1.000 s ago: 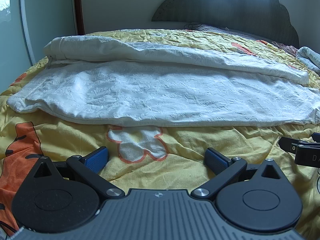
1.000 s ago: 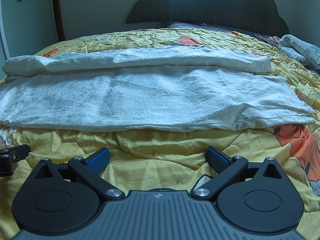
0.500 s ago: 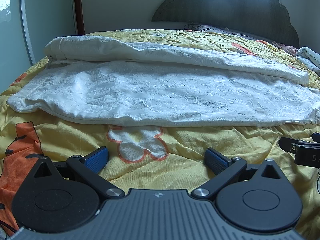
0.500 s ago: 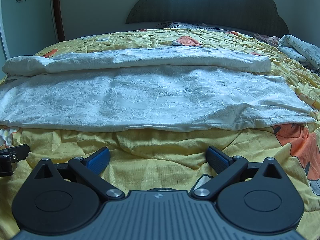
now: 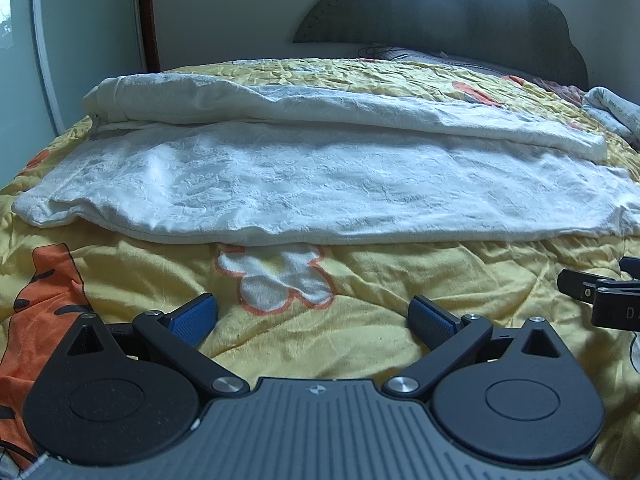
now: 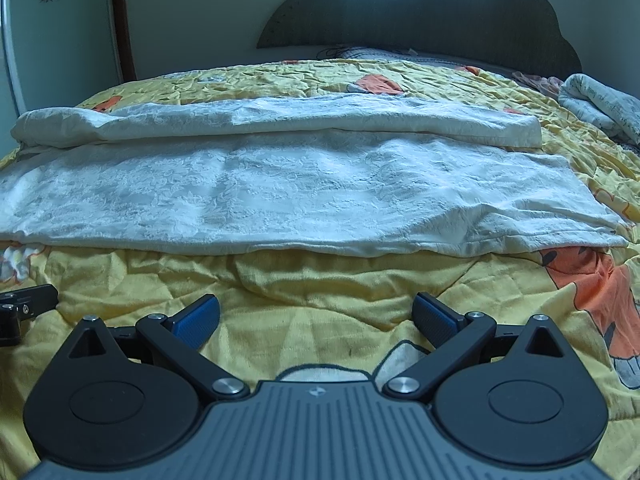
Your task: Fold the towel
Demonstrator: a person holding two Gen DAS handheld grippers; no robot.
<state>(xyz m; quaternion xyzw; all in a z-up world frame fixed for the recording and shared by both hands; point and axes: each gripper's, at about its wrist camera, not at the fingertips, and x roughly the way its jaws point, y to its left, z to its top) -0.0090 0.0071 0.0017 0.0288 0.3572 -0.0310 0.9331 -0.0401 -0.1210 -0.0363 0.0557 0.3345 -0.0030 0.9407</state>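
The left gripper [image 5: 312, 316] sits low in its frame, jaws spread wide with nothing between the blue pads [image 5: 192, 318]. The right gripper [image 6: 316, 316] is likewise spread and empty; part of it apparently shows at the left view's right edge.

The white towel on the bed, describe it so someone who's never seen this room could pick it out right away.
Start at the bed with the yellow cartoon-print quilt and dark scalloped headboard. The white towel lies spread across the quilt's middle, its far edge folded over into a thick band. Unlike the small bundled cloth near the headboard, it is broad, flat, plain white and embossed.
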